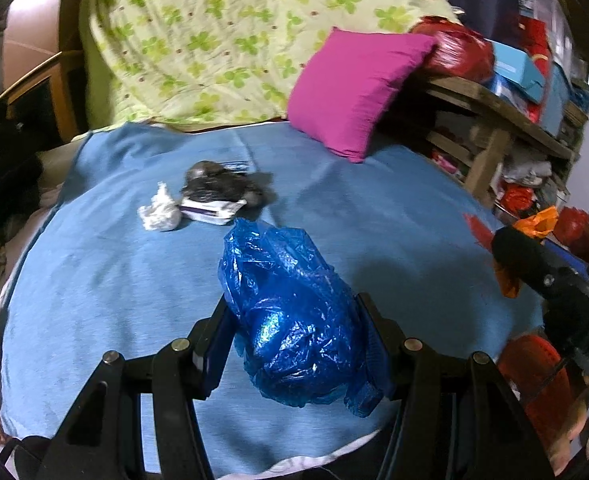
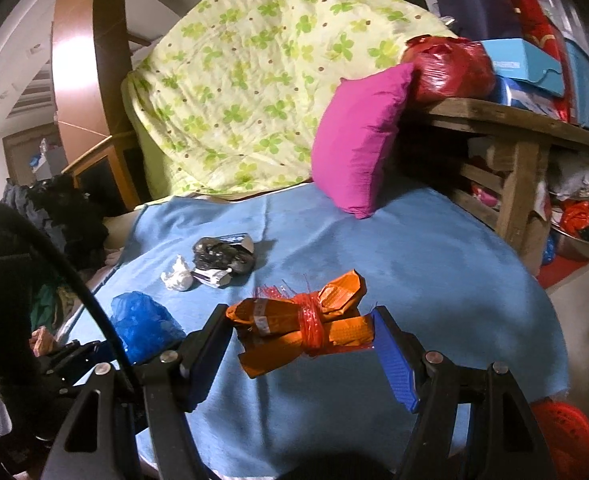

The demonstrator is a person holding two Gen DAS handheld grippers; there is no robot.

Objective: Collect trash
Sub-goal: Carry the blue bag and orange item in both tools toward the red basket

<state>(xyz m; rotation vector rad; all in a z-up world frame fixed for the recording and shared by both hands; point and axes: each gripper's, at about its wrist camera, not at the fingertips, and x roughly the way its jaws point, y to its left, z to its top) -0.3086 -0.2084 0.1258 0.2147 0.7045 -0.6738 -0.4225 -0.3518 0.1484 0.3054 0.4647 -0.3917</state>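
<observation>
Both fingers grip trash: left (image 1: 294,344) blue bag (image 1: 290,316), right (image 2: 302,344) orange wrapper (image 2: 302,320).

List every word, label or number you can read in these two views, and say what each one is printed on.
"FASHION", faint pale lettering on the side of the light blue box on the wooden shelf; a best reading.
White and purple packet on the blue blanket: print too blurred to read.
Orange wrapper bundle in the right claw: white label strip, too small to read.
Nothing else is legible.
</observation>
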